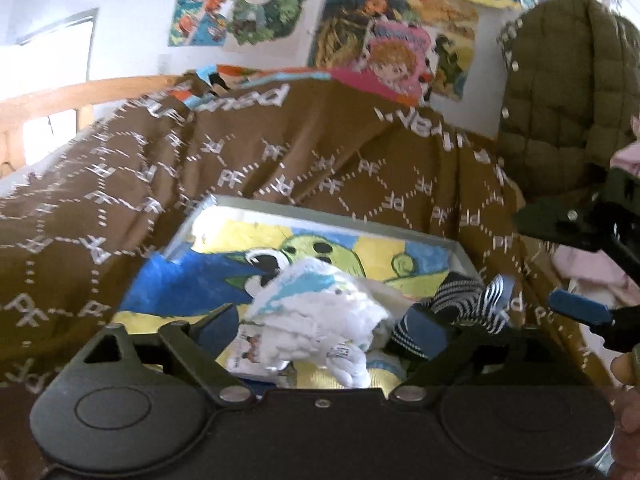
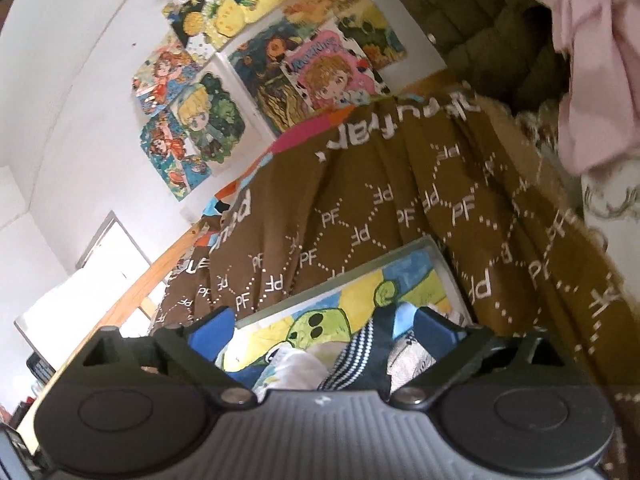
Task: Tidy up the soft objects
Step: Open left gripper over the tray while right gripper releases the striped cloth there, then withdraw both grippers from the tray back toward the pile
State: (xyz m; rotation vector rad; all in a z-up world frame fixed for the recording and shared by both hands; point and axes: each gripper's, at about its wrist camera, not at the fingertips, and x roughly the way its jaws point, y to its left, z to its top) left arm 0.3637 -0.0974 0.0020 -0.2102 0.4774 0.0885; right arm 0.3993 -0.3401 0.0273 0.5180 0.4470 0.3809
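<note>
A grey-rimmed box (image 1: 336,218) lined with a cartoon picture lies on the brown blanket. Inside lie a white and blue fluffy soft item (image 1: 320,308) and a black-and-white striped sock (image 1: 460,304). My left gripper (image 1: 320,332) is open just above the box, its fingers either side of the white item. My right gripper (image 2: 324,332) is open over the same box (image 2: 360,266), with the striped sock (image 2: 356,356) and the white item (image 2: 296,368) between its fingers. The right gripper also shows at the right edge of the left wrist view (image 1: 584,268).
A brown blanket with white "PF" lettering (image 1: 280,176) covers the bed. An olive quilted jacket (image 1: 560,92) hangs at the right, with pink cloth (image 2: 592,60) beside it. Cartoon posters (image 1: 360,32) cover the white wall. A wooden bed rail (image 1: 80,96) runs at the left.
</note>
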